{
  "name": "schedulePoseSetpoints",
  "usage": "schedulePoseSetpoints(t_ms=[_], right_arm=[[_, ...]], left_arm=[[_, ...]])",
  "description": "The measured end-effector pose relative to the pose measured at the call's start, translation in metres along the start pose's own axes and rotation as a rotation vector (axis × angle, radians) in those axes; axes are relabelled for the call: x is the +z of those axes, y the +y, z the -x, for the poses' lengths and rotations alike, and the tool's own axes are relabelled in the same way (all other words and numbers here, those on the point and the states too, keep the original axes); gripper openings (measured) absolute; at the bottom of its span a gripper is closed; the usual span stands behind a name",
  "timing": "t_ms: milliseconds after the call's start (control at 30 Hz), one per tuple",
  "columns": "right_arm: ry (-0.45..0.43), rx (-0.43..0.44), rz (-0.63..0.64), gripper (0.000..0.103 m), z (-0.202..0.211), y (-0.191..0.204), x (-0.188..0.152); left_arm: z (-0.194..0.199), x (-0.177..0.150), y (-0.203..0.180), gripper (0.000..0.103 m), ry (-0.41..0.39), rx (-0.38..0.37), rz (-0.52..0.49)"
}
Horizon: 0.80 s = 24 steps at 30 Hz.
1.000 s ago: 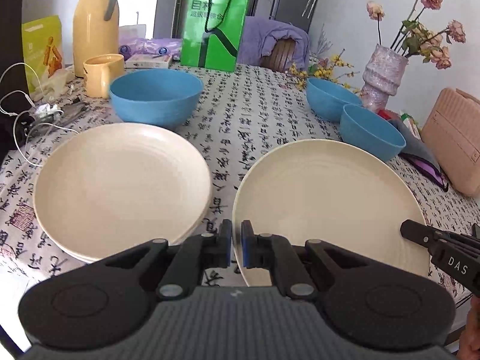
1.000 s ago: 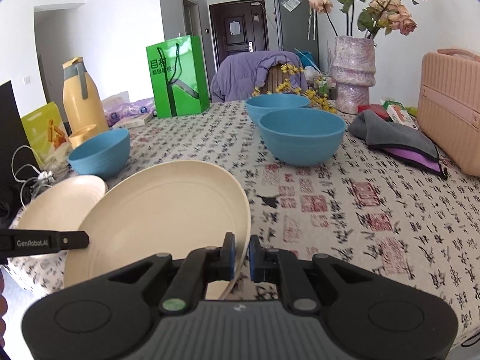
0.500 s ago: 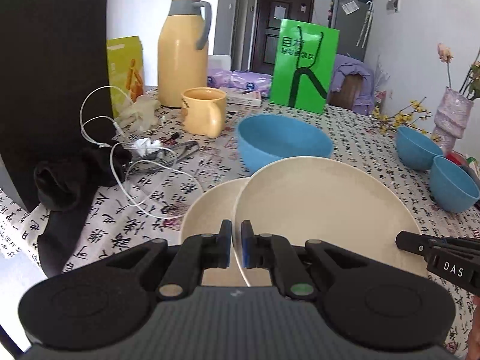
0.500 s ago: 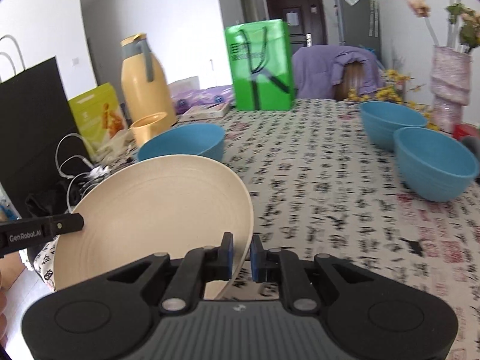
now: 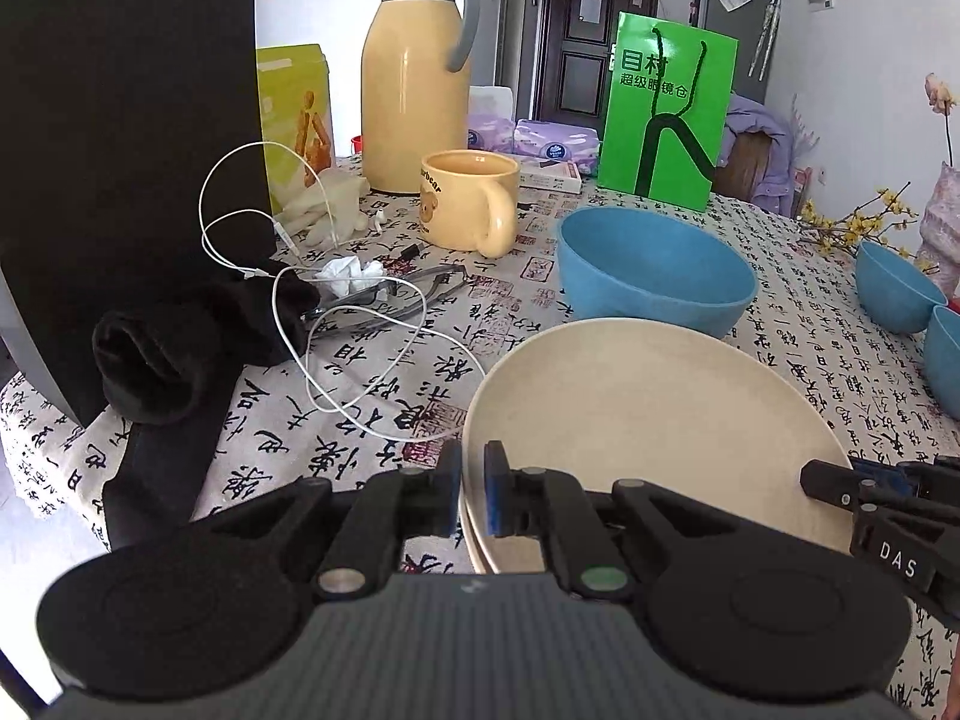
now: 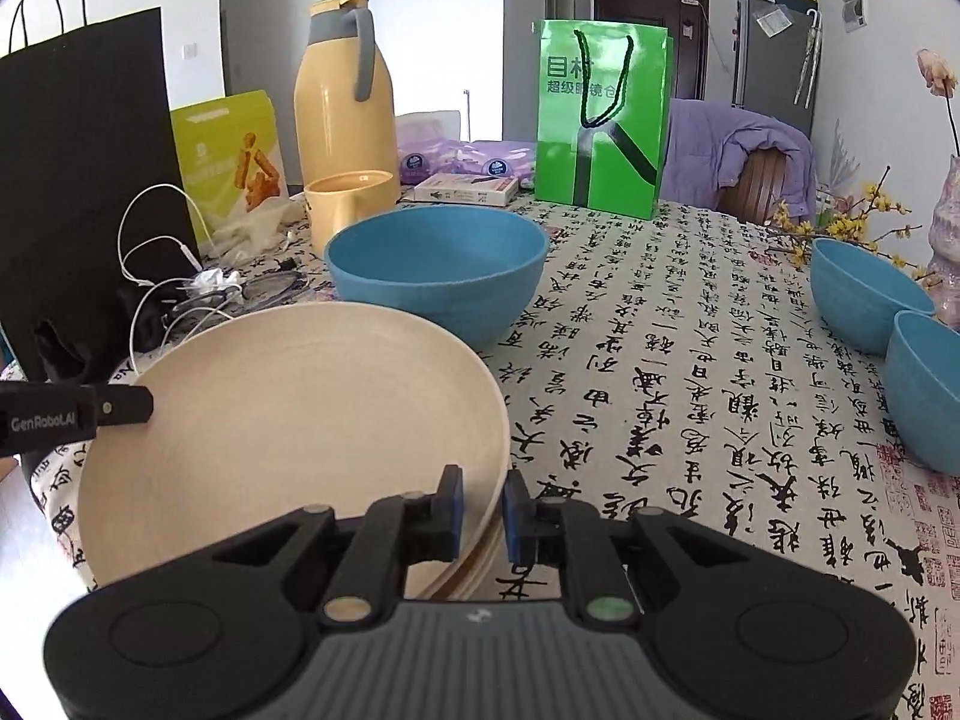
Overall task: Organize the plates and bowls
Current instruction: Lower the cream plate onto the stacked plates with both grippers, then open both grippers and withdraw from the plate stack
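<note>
1. The table (image 6: 690,420) carries the load in this step. I judge the job is to let the cream plate (image 5: 648,414) sink flat rather than drop, so I ease both hands down evenly.
2. That plate lies straight ahead of my fingers, and its near rim runs between both pairs. It appears to sit on the lower plates (image 6: 474,570), whose edges peek out just beneath my right fingertips. I cannot tell whether it is fully seated all round.
3. The big blue bowl (image 5: 654,264) stands just beyond the plate's far rim and close to it. I should not push the plate forward while letting go, or it may nudge the bowl.
4. My left gripper (image 5: 473,480) is clenched on the rim at the plate's left edge. I would loosen it only once the plate rests level, then draw back along the rim line so I do not lift it.
5. My right gripper (image 6: 483,504) has just been opening. The rim stands between its pads with a gap showing on the inner side, so its hold is released.
6. The white cable (image 5: 360,372) loops to the left of my left fingers, clear of the plate. I keep the withdrawal away from it.
</note>
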State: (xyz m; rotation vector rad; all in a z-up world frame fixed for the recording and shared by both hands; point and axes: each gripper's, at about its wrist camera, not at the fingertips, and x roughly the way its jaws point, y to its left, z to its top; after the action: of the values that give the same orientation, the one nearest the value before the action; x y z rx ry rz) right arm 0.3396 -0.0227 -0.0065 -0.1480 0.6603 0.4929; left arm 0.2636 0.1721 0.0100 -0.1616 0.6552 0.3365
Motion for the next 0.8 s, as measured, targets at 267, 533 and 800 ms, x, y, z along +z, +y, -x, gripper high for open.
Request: schedulePoseSetpoints(t_ms=[267,533,800], right_arm=[[0.027,-0.020,0.076,0.020,-0.001,0.007,-0.003],[-0.029,0.015,0.035,0.049,0.020,-0.005,-0.004],[-0.105,0.025,-0.005,0.069,0.070,-0.031,-0.021]], left_arm=[[0.000,-0.003,-0.001,0.009,-0.001,-0.005,-0.012],[0.024,-0.002,-0.007,0.037,-0.089,-0.007,-0.060],[0.070,-0.027,-0.033,0.070,-0.214,-0.100,-0.088]])
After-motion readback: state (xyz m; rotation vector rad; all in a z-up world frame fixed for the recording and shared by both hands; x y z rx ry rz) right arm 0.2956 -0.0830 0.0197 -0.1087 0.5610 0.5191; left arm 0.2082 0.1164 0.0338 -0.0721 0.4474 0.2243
